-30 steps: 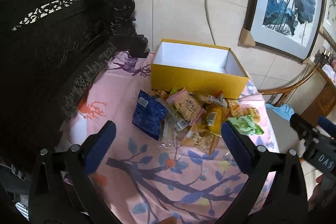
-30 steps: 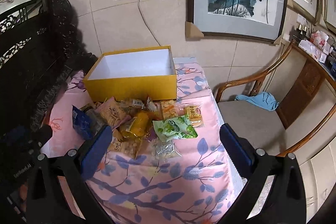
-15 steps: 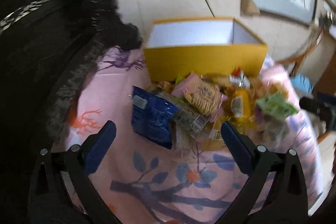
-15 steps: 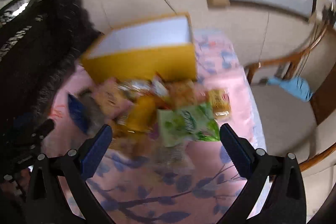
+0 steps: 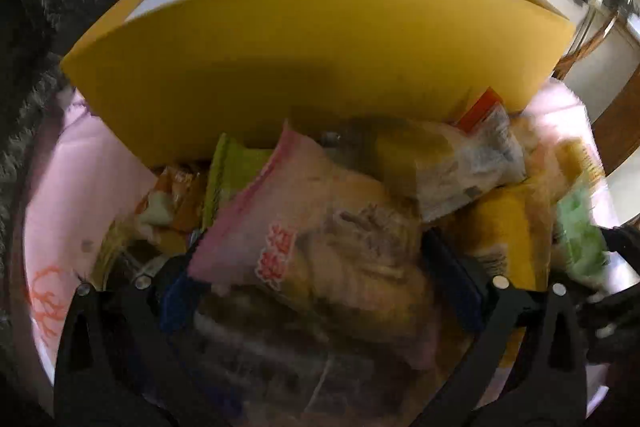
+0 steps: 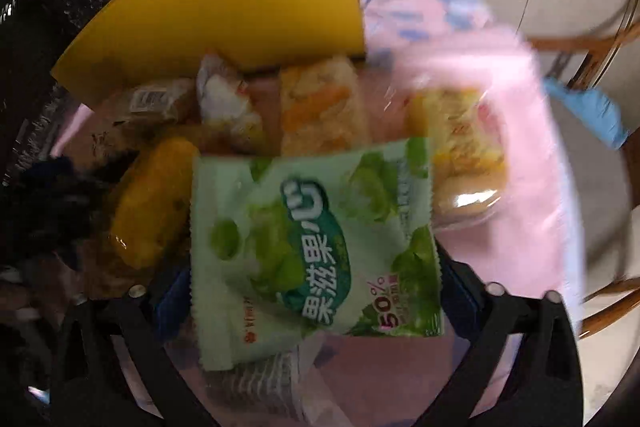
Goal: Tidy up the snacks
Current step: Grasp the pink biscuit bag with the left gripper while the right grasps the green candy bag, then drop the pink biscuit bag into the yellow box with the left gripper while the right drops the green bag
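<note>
Setting: pink patterned tablecloth [image 6: 532, 131] on a table against a tiled wall; both views blurred.
Left fingers: left gripper [image 5: 312, 291] spread wide, its blue pads either side of the pink biscuit packet [image 5: 320, 243]; whether the pads touch the wrapper cannot be told.
Right fingers: right gripper [image 6: 312, 295] likewise spread, straddling the green jelly packet [image 6: 312, 239], nothing clamped.
Task items: snack pile [image 5: 460, 163] lies on the cloth directly in front of the yellow box [image 5: 312, 55], several packets touching its front wall; the little of the box's interior that shows holds no snack.
Risk, left: packets overlap, so closing here would probably pinch a neighbouring wrapper as well, or drag the yellow packet [image 5: 508, 223] lying against the pink one.
Risk, right: the green packet is flat and slick-looking; a closure on its edge may slip off or lift the clear wrapper [image 6: 260, 383] underneath.
Risk, shared: the grippers work just beside each other and could collide.
Edges: box wall stands immediately behind the pile, so any lift must clear its rim; the cloth falls away at the table's right edge, with a wooden chair [image 6: 600, 47] beyond.
Open room: bare cloth left of the pile; little elsewhere.
</note>
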